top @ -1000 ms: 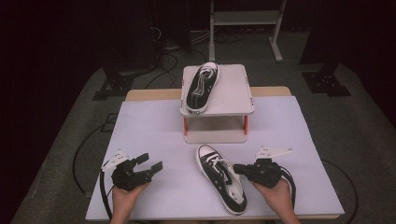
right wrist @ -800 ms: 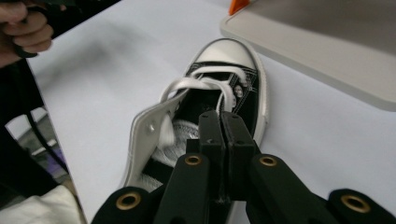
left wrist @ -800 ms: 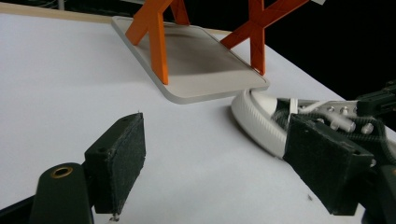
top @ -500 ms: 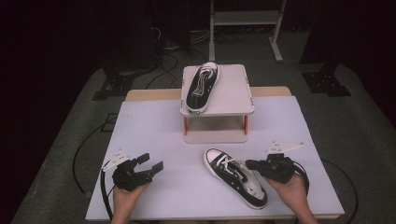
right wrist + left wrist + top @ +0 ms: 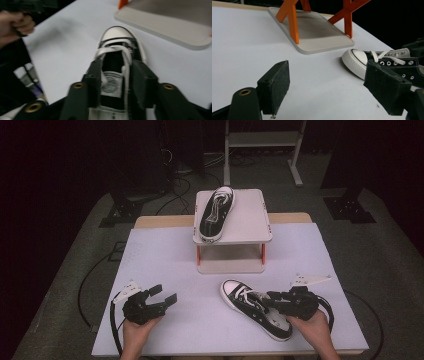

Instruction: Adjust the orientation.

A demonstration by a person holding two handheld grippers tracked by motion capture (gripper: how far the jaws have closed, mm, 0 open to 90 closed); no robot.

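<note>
My right gripper has its fingers narrowed on the black sneaker's tongue, shoe lying on the white surface before the stand. My left gripper hovers, fingers wide and empty.

Right gripper fingers clamp the sneaker's tongue.

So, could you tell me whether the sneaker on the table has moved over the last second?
Yes. The sneaker on the table, held by the right gripper, has slid toward the person's right and turned, its toe now nearer the stand's base.
</note>
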